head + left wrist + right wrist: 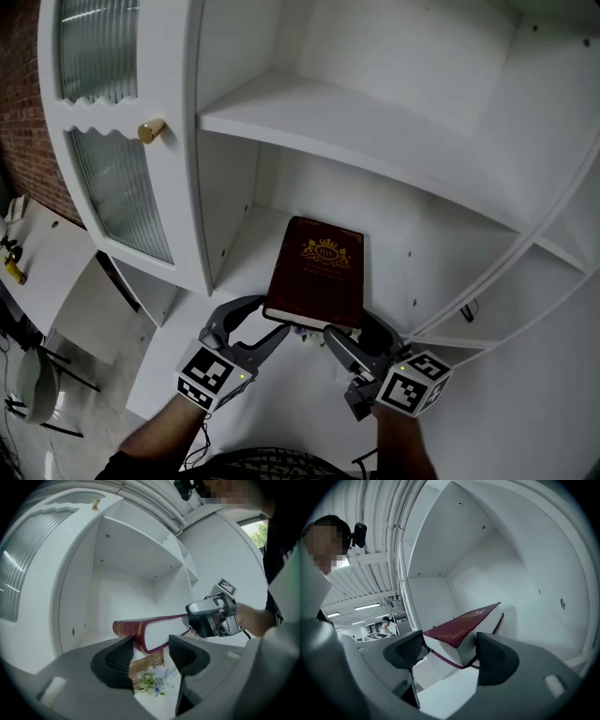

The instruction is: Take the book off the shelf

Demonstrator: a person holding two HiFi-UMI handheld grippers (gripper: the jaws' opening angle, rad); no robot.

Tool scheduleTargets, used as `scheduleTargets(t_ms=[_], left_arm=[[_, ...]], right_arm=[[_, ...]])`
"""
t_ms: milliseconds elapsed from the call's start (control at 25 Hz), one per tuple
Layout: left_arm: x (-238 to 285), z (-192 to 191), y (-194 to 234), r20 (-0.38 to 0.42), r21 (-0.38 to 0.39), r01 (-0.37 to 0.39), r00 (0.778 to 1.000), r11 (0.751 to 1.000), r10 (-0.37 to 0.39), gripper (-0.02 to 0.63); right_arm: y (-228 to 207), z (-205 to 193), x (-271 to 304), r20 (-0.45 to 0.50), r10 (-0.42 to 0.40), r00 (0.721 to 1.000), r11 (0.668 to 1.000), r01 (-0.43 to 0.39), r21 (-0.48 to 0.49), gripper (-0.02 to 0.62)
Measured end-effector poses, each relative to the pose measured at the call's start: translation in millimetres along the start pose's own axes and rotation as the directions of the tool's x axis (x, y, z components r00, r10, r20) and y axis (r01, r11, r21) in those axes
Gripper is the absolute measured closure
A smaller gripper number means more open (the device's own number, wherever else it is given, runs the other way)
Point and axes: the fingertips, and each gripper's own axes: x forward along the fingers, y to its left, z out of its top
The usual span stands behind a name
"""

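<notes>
A dark red book [316, 272] with a gold crest on its cover is held flat, off the white lower shelf [253, 253], its spine toward the back. My right gripper [354, 336] is shut on the book's near right corner; in the right gripper view the book [464, 623] fills the gap between the pads of the right gripper [450, 648]. My left gripper [262, 319] is open at the near left corner. In the left gripper view the book [154, 627] lies just beyond the left gripper [151, 651], with the right gripper [211, 618] clamped on its far end.
An upper shelf [328, 122] overhangs the book. A ribbed-glass cabinet door [112, 178] with a gold knob [150, 129] stands open at the left. A small brown card with flowers [150, 672] lies under the book. A white table [37, 253] is far left.
</notes>
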Motion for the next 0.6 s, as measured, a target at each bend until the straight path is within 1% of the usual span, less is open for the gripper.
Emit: scheduleTargets(t_ms=[120,200,280,320,360,400,480,560,600], left_arm=[[-8,-4,-6,-0.018,-0.004,0.007,1.0,1.0,-0.007,0.372],[-16,-9,-10,-0.03,-0.008,0.006,1.0,1.0,-0.006,0.371],[-23,-10,-13,-0.012,-0.028,-0.001,1.0,1.0,0.0,0.38],[-26,-10,-15,0.0,-0.039,-0.005,1.0,0.999,0.005,0.384],[-29,-11,-18,0.007,-0.047,-0.007,1.0,0.999,0.008,0.385],[-32,-13,-21,0.007,-0.051,-0.008,1.0,0.999,0.009,0.418],[-37,-21,-28,-0.007,-0.047,-0.005,1.0,0.999,0.005,0.431],[-38,-32,-30,-0.023,-0.033,-0.01,1.0,0.999,0.009,0.436],[-38,-37,-30,-0.03,-0.022,-0.016,0.999,1.0,0.015,0.436]], right_arm=[[8,-6,-6,-0.02,0.025,1.0,0.999,-0.024,0.029,0.222],[15,-11,-12,-0.02,0.055,0.998,0.995,-0.053,0.087,0.221],[20,-13,-18,0.009,0.078,0.997,0.984,-0.079,0.159,0.222],[21,-14,-21,0.026,0.076,0.997,0.979,-0.079,0.185,0.225],[21,-14,-24,0.04,0.065,0.997,0.977,-0.072,0.202,0.239],[20,-16,-26,0.049,0.049,0.998,0.975,-0.059,0.212,0.244],[17,-22,-30,0.057,0.013,0.998,0.975,-0.025,0.221,0.253],[11,-30,-31,0.054,-0.038,0.998,0.976,0.026,0.215,0.295],[7,-35,-31,0.051,-0.069,0.996,0.978,0.058,0.201,0.335]])
